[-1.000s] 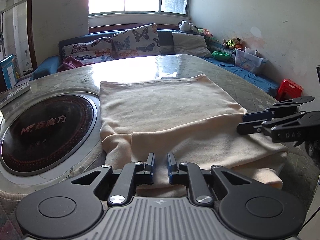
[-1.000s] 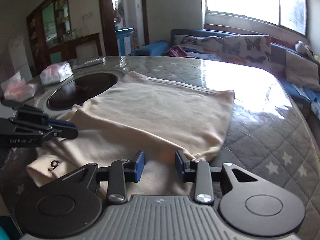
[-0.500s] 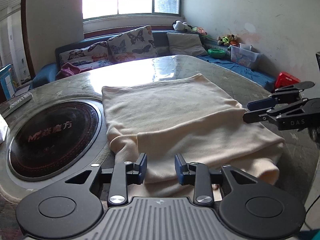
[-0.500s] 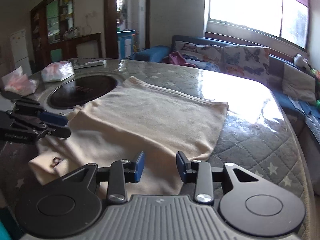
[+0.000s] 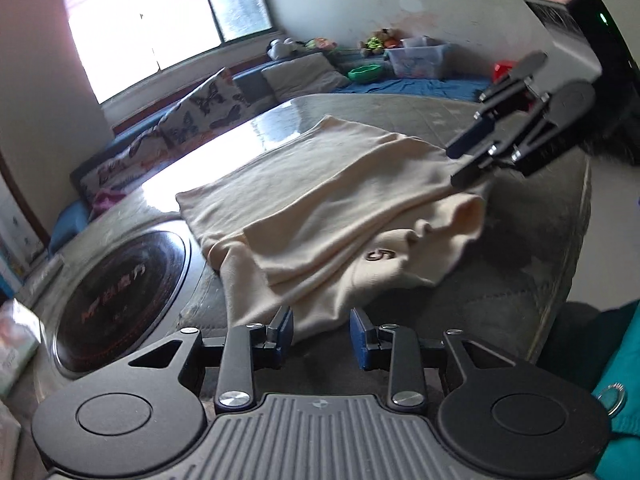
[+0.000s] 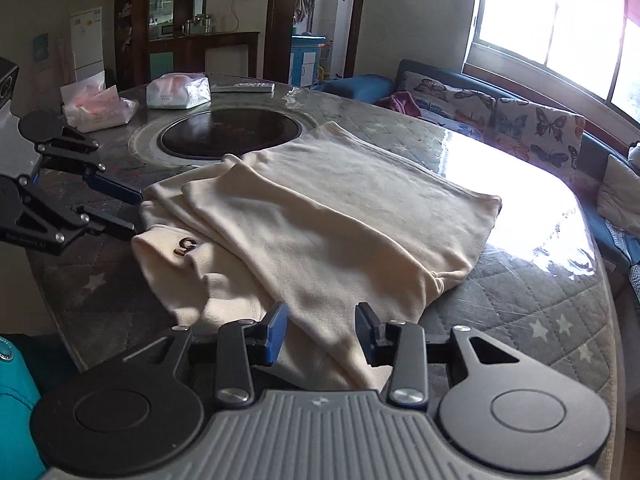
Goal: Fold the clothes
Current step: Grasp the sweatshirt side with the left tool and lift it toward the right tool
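Shirt [image 6: 320, 216] folded flat on worktop [image 6: 532, 292]. Left hand-held gripper [image 5: 321, 334] wide open, empty. Right hand-held gripper [image 6: 321, 330] wide open, empty.

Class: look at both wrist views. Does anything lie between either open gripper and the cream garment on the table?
Nothing visible does. The left gripper and right gripper both hang open right at the near edge of the cream garment.

You see a round quilted table [image 6: 532, 304] with a black cooktop [image 6: 230, 130] set in, holding a folded cream garment [image 6: 320, 216], tissue packs [image 6: 178, 90] and a remote [image 6: 242, 87].
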Available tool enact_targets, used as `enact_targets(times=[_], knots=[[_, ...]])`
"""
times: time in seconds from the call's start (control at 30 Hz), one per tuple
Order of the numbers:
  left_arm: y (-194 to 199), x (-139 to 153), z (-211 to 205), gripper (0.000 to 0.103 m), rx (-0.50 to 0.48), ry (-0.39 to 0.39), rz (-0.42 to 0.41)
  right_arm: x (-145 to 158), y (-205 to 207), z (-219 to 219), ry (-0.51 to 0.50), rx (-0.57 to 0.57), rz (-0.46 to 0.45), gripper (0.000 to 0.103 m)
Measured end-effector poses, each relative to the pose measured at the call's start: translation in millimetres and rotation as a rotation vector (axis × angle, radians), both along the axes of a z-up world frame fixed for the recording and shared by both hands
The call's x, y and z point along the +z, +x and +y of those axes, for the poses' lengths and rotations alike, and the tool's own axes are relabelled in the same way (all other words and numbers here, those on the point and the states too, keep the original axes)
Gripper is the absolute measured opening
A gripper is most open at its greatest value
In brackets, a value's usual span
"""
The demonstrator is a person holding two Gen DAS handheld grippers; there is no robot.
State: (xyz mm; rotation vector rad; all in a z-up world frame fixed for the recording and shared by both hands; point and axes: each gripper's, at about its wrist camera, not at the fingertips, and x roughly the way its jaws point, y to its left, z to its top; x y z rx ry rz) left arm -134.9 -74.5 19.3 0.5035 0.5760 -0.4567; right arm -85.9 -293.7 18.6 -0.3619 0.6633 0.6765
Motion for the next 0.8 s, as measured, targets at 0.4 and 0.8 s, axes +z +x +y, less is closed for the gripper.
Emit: enact_targets(times=[0.4, 0.8], knots=[[11, -5, -17, 0.018, -0.051, -0.051, -0.07, 0, -32, 1, -0.09, 0.087, -0.045, 0.059], [56, 23, -2, 0.009, 0.04, -0.265, 0.009, -13, -20, 22, -0.079, 0.153, -0.102, 0.054]])
